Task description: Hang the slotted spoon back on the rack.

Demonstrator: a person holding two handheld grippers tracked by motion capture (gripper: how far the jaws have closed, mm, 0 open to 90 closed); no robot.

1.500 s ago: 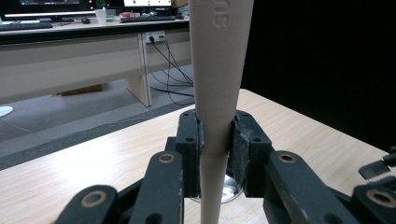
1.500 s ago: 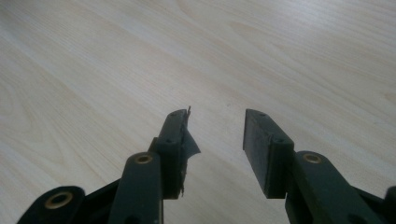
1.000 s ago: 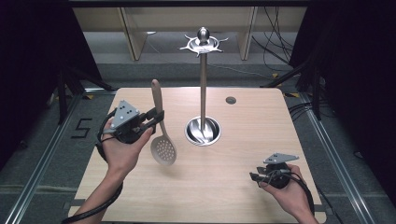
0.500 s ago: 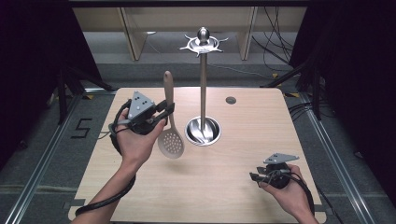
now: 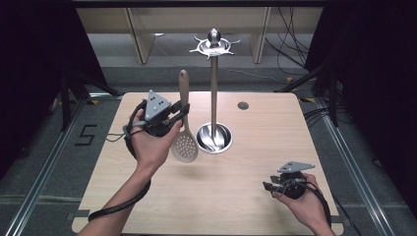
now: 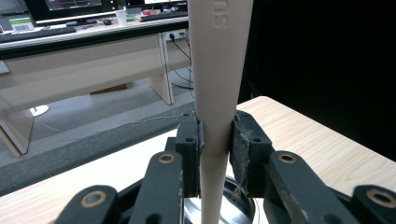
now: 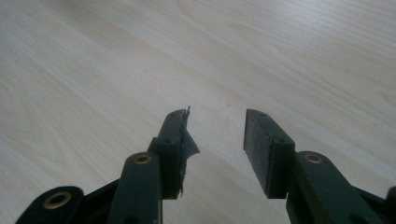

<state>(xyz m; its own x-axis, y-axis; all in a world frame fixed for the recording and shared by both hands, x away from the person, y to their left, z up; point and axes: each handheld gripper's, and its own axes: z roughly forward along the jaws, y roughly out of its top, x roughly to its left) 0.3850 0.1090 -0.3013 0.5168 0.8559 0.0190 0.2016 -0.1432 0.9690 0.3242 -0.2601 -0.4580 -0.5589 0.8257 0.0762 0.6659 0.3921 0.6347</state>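
While the slotted spoon (image 5: 184, 142) hangs upright above the table (image 5: 246, 196), head down just left of the steel stand (image 5: 214, 98), the left gripper (image 5: 181, 114) pinches its handle. Near the table's front right corner, the right gripper (image 5: 268, 187) rests with jaws parted, holding nothing.

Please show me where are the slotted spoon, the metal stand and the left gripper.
slotted spoon (image 5: 185, 146): high view, on its perforated bowl.
metal stand (image 5: 214, 88): high view, on its upright pole.
left gripper (image 6: 215, 135): left gripper view, between the jaws clamping the spoon handle.
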